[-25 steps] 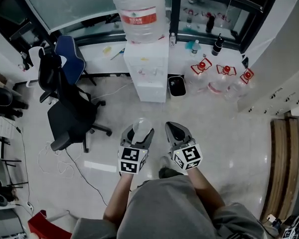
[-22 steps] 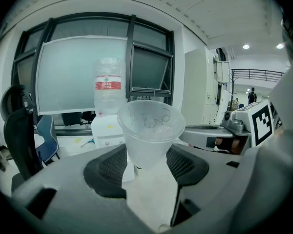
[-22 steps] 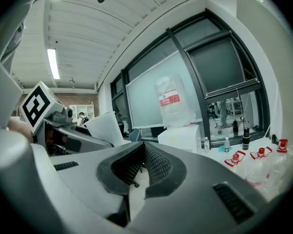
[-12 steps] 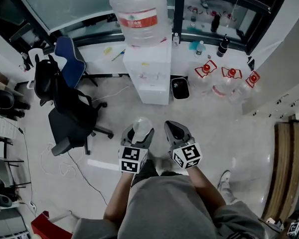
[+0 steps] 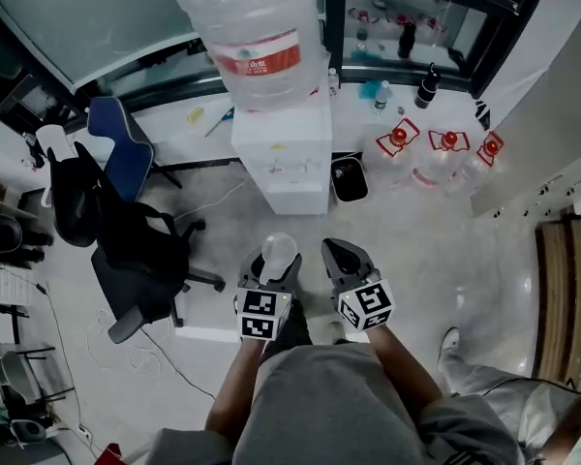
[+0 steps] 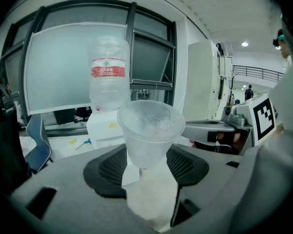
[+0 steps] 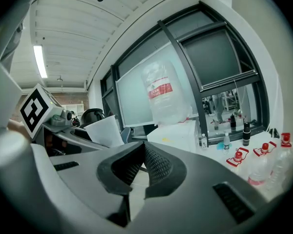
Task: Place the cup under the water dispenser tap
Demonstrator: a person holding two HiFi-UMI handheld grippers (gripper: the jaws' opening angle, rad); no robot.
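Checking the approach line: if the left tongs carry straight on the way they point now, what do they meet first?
Probably the water dispenser: it stands ahead of the left tongs and the cup they hold, with bare floor between. Depth is unclear.

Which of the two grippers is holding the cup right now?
The left gripper: a clear plastic cup stands upright between its jaws. The right gripper holds nothing.

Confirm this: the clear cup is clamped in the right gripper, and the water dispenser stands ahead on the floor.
Not right: the cup is clamped in the left gripper, not the right, as the left gripper view shows. The water dispenser does stand ahead on the floor.
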